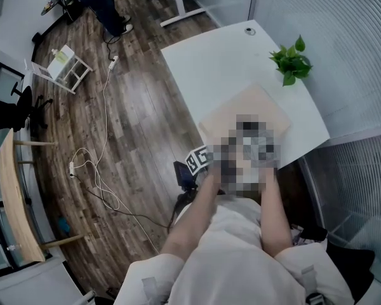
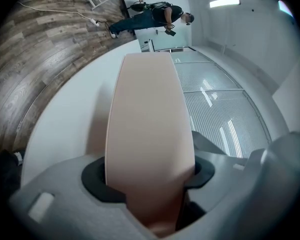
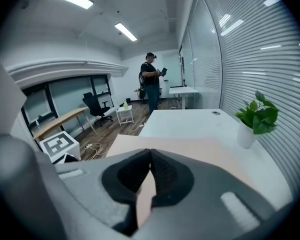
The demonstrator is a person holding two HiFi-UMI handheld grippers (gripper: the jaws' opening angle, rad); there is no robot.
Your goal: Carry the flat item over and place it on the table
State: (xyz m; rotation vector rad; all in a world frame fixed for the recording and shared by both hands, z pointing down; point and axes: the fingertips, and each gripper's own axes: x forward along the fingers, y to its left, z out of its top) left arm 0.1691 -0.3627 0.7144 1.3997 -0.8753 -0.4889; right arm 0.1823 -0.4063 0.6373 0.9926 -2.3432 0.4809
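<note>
Two tongs, one board, both on its near edge. Left tongs [image 2: 147, 176]: jaws wide apart, the board [image 2: 147, 109] fills the whole gap and the dark pads sit against it on either side, so I read that as a grip, not an empty spread. Right tongs [image 3: 150, 176]: jaws nearly together, pinching a thin bit of the same edge.

Key relation: the board runs straight out ahead of both tongs, away from me, flat face up, and its length follows the way the jaws point. The tongs are side by side w/ neither nearer, so it's a two-hand job.

Most of the board hangs over the near end of the white table [image 1: 222, 62], just ahead of and below the jaws. A shadow shows on the tabletop along the board's left side in the left gripper view, so I judge it's a bit above the top or tilted. Can't tell if the far edge touches yet.

The plant [image 1: 292, 62] is ahead and to the right of the right tongs, near the board's far right corner but apart from it.

Step, as I judge it: final lowering. The next move needs both tongs to drop evenly, keep left of the plant, then let go and pull back toward me along the board's length.
</note>
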